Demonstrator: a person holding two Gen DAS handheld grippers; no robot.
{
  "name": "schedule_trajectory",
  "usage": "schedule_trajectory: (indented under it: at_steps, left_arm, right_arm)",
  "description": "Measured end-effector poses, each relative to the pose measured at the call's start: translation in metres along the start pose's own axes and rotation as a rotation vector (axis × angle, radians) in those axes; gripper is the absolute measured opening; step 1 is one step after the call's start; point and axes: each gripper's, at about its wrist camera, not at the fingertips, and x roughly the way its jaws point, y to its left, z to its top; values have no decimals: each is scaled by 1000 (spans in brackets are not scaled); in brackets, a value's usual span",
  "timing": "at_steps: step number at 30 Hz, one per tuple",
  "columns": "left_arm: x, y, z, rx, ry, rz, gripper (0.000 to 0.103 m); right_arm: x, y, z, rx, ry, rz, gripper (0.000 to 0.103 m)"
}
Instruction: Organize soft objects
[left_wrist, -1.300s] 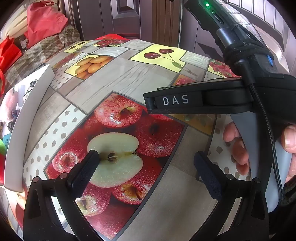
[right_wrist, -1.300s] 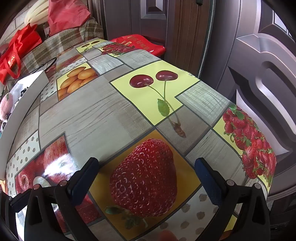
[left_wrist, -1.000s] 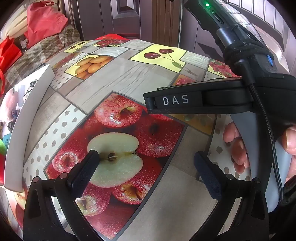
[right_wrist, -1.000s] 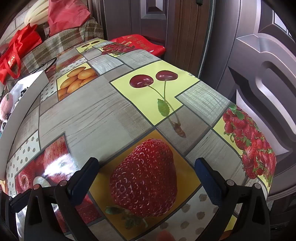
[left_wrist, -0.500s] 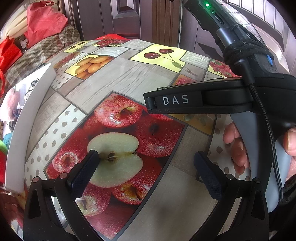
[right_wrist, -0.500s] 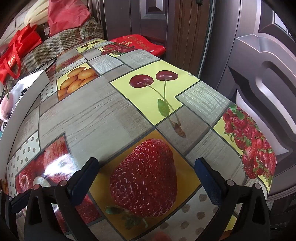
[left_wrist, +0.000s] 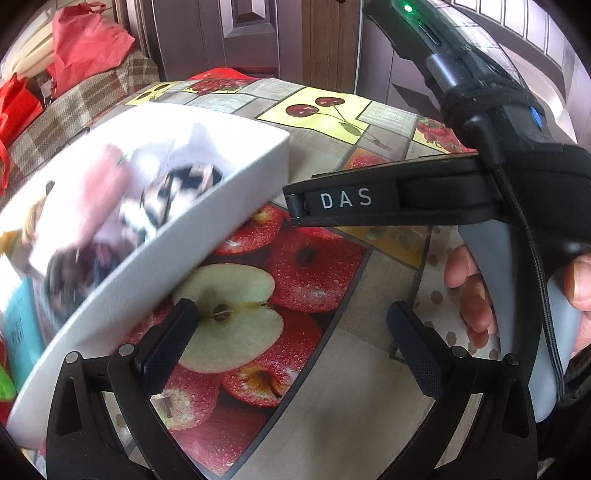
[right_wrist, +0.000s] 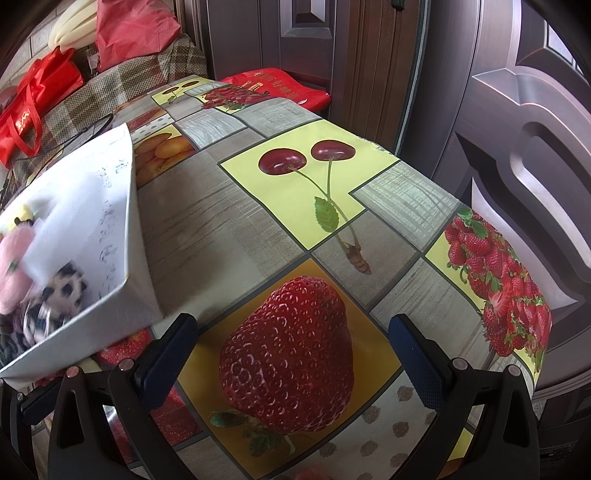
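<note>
Soft toys (left_wrist: 110, 206), a pink plush piece and something black-and-white among them, lie blurred in a white box (left_wrist: 207, 229) that sits tilted over the left part of the fruit-print tablecloth (right_wrist: 229, 229), its near wall just beside the left gripper (left_wrist: 291, 332). That gripper hangs with its jaws wide apart and nothing between them, above the printed halved apple. The right gripper (right_wrist: 295, 339) is likewise spread and empty, over the printed strawberry, with the box's corner close to its left finger (right_wrist: 166, 350).

Judging by the blur, the box is in motion, so the sound course is to wait until it rests flat. Then go for the topmost plush piece, come down over the wall rather than through it, and close gently on the bulk of the fabric, not on a loose edge. The contents are too smeared to name further.
</note>
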Motion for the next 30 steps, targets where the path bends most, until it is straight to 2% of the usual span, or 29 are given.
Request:
schedule_trajectory:
  at_steps: [30]
  left_arm:
    - [-1, -2, 1, 3, 1, 3, 102]
  right_arm:
    - [0, 1, 1, 1, 0, 1, 103]
